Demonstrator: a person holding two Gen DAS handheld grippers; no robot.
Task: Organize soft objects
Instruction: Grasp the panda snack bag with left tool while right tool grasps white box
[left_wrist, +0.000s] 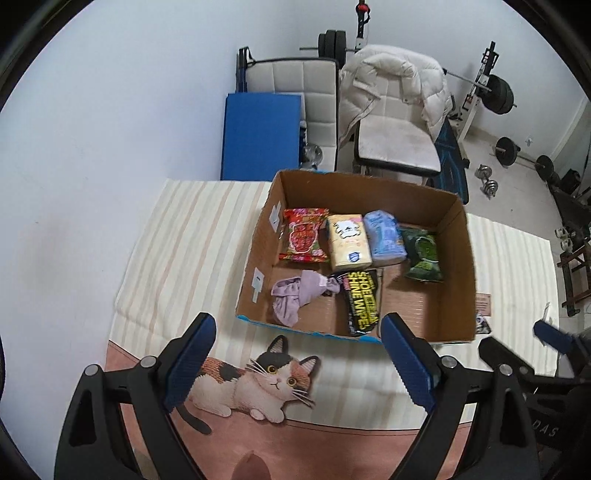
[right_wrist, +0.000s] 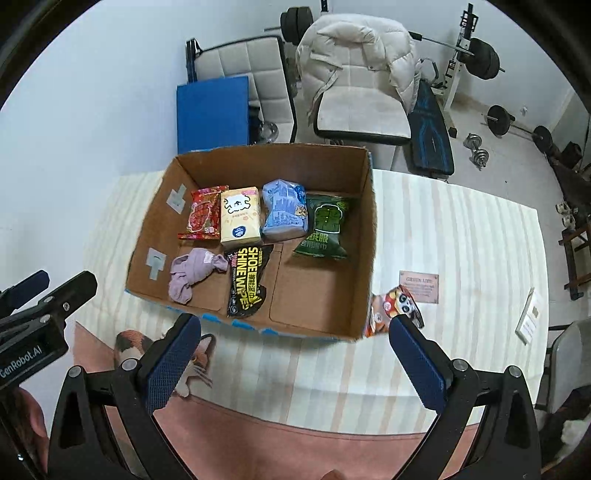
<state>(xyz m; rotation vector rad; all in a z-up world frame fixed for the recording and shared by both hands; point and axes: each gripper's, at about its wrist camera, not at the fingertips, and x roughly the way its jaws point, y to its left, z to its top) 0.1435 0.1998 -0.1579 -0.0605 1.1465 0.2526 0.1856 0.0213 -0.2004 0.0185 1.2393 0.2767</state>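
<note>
An open cardboard box (left_wrist: 456, 266) (right_wrist: 369, 236) stands on the striped cloth. In it lie a red pack (left_wrist: 304, 236) (right_wrist: 203, 216), a cream tissue pack (left_wrist: 347, 242) (right_wrist: 240, 216), a blue pack (left_wrist: 384, 238) (right_wrist: 282, 214), a green pack (left_wrist: 423, 254) (right_wrist: 327, 230), a black shoe-wipes pack (left_wrist: 362, 301) (right_wrist: 247, 280) and a purple cloth (left_wrist: 299, 295) (right_wrist: 194, 273). A red-orange pack (right_wrist: 391, 306) lies outside the box's right front corner. My left gripper (left_wrist: 299, 363) and my right gripper (right_wrist: 295, 363) are open and empty, in front of the box.
The cloth (right_wrist: 461, 240) has a cat picture (left_wrist: 266, 384) near the front edge. A small card (right_wrist: 419, 286) and a white stand-up card (right_wrist: 528, 319) lie right of the box. Behind the table are white chairs (right_wrist: 354, 85), a blue board (left_wrist: 260, 134) and weights (right_wrist: 484, 59).
</note>
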